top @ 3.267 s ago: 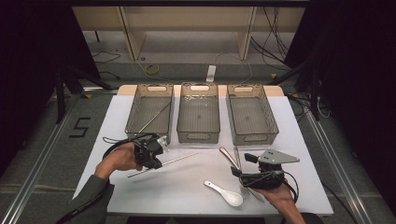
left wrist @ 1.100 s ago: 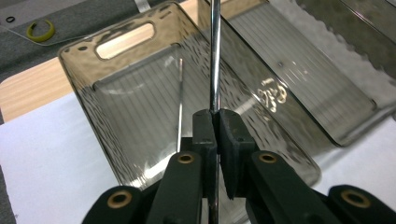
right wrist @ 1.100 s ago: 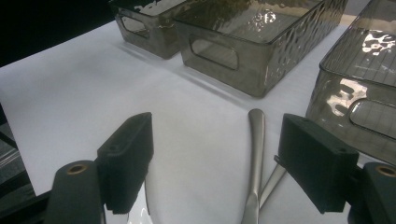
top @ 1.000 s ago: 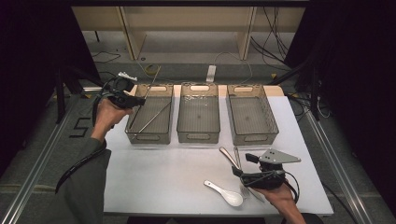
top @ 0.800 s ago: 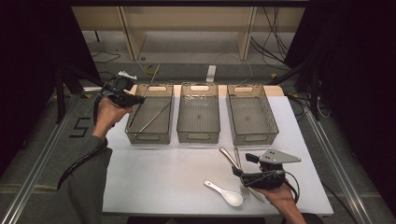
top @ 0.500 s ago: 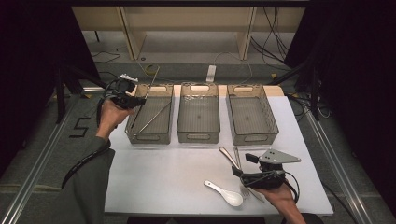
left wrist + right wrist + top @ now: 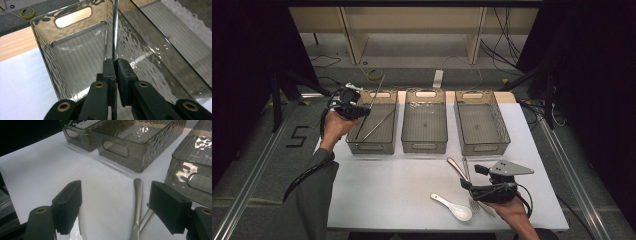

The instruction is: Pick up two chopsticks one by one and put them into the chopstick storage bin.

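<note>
the white table [image 7: 402,200] is seen from the high view with three smoky plastic bins in a row at its far edge. above the left bin [image 7: 373,142] a thin metal chopstick [image 7: 377,92] is held nearly upright, clamped between the closed jaws of the left gripper [image 7: 348,107]; in the left gripper view the rod [image 7: 115,27] is pinched tightly and points into the bin, where a second chopstick [image 7: 379,125] is already leaned across the inside. the right gripper [image 7: 484,187] is rested near the table's front edge with its jaws spread wide and nothing between them, over the handles of a metal spoon [image 7: 137,202] and a fork [image 7: 465,167]; a white ceramic spoon [image 7: 452,207] is lying just beside it.

a risk is judged here: if the rod is released while so upright, it could be bounced off the bin's wall or the leaning chopstick and tipped over the rim onto the table. a lower, flatter release would be safer.
</note>
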The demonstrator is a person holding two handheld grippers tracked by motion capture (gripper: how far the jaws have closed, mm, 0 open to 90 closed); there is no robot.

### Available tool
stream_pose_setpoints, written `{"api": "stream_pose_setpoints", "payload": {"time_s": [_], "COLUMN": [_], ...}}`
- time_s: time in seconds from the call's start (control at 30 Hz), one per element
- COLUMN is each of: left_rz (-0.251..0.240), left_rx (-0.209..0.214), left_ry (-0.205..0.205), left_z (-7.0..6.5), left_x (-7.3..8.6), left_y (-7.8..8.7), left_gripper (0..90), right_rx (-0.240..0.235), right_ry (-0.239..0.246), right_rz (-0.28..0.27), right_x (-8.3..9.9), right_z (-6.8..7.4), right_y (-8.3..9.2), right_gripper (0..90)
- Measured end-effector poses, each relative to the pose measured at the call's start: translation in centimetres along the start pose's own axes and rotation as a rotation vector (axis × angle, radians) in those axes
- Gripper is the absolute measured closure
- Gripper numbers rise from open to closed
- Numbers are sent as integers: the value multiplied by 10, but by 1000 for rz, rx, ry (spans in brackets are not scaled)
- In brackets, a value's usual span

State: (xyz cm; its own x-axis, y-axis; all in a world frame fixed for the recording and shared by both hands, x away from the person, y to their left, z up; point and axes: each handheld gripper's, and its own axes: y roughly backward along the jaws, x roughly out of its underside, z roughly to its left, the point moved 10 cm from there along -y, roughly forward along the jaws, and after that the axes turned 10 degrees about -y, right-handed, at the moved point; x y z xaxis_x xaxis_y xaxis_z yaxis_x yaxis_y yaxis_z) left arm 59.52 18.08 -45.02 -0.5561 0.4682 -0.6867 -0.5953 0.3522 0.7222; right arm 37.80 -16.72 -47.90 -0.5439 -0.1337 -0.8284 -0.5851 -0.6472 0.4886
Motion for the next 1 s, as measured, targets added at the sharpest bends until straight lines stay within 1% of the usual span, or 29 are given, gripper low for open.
{"api": "stream_pose_setpoints", "payload": {"time_s": [0.07, 0.2, 0.27, 0.33, 0.37, 0.43, 0.47, 0.5, 0.53, 0.63, 0.7, 0.8, 0.83, 0.9, 0.93, 1.0], "left_rz": [4, 10, 15, 16, 21, 29, 17, 8, 3, -19, -23, -32, -47, -76, -82, -115], "left_rx": [1, -4, -6, -8, 0, -4, -10, -17, -20, -13, 4, 14, 7, 16, 17, 33], "left_ry": [-1, 19, 13, 15, 22, 13, 12, 13, 18, 27, 22, 27, 28, 40, 43, 53], "left_z": [1, 2, 3, 3, 2, 2, 2, 3, 3, 0, -6, -13, -15, -21, -22, -30], "left_x": [3, 8, 10, 11, 13, 15, 15, 15, 15, 13, 12, 12, 13, 14, 16, 20], "left_y": [-1, -6, -7, -8, -10, -11, -12, -11, -10, -5, 1, 11, 16, 27, 31, 39], "left_gripper": [849, 848, 846, 841, 840, 836, 834, 819, 777, 696, 634, 523, 499, 448, 424, 392], "right_rx": [1, 0, 1, 1, 2, 2, 2, 2, 2, 4, 5, 6, 5, 6, 6, 5], "right_ry": [0, 1, 0, -1, -1, 0, -2, 1, 1, 1, -2, 0, -1, -1, -1, -1], "right_rz": [2, 2, 3, -1, 0, 0, 0, 1, 1, 3, 1, -2, -3, -1, 0, 4], "right_x": [0, 0, 1, 0, 0, 0, 0, 0, 0, 1, 0, 0, 0, 0, 0, 1], "right_z": [0, 0, 0, 0, 0, 0, 0, 0, 0, 0, -1, -1, -1, -1, -1, -1], "right_y": [0, -1, 0, 0, 0, 0, 0, 0, 0, 0, 0, 1, 1, 1, 1, 0], "right_gripper": [275, 275, 275, 275, 275, 275, 275, 275, 275, 275, 275, 275, 275, 275, 275, 275]}}
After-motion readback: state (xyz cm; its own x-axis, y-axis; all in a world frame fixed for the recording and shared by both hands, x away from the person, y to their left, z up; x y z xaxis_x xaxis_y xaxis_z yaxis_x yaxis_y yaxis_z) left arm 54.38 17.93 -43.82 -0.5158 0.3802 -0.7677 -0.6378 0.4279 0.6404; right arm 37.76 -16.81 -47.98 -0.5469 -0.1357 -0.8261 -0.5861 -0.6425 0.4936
